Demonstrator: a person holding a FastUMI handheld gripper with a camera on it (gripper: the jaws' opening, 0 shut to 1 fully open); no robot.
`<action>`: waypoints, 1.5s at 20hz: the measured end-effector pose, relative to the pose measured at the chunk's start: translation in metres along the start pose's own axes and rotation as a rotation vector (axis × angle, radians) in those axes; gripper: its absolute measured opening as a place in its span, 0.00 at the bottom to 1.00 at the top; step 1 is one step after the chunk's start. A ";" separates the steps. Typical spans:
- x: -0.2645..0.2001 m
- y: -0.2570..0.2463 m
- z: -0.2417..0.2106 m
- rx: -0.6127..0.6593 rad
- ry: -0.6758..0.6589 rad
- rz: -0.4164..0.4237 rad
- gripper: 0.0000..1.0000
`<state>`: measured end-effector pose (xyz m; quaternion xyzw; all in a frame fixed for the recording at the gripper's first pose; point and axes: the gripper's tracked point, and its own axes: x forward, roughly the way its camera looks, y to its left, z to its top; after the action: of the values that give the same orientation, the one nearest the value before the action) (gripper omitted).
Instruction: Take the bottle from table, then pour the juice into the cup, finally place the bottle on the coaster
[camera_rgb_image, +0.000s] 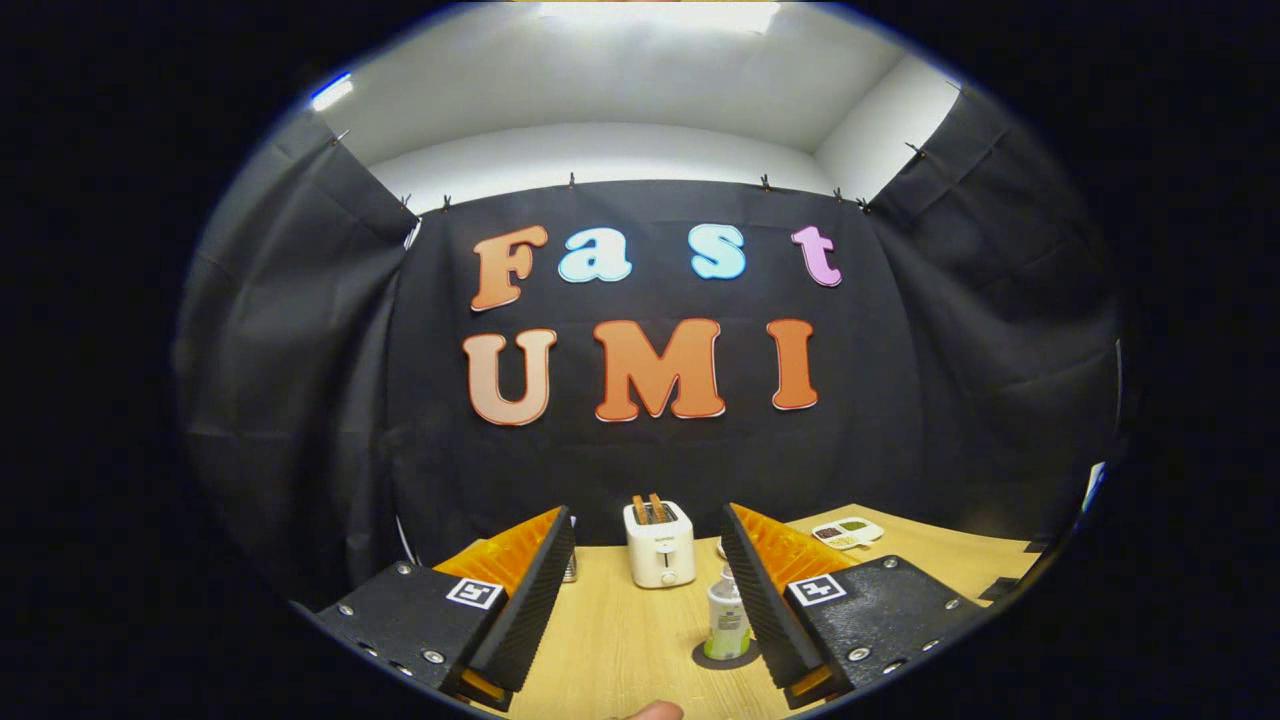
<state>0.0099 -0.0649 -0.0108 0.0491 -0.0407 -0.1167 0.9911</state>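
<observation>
Your gripper (648, 560) is released: its fingers stand wide apart above the desk (620, 640) and press on nothing. The bottle (728, 622) stands upright on the dark coaster (712, 658), between the fingers and close against the right one, partly hidden by it. Beyond the fingers, the toaster (660, 543) sits near the desk's far edge with two slices poking out of its slots. A small tray (848, 532) lies toward the far right corner. A metal thing peeks out behind your left finger; you cannot tell what it is
</observation>
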 end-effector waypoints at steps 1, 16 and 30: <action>-0.005 0.005 0.009 -0.001 -0.006 0.012 0.88; -0.047 0.053 0.053 0.018 -0.048 0.155 0.88; -0.051 0.056 0.053 -0.015 -0.037 0.160 0.88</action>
<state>-0.0319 -0.0030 0.0446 0.0362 -0.0618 -0.0384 0.9967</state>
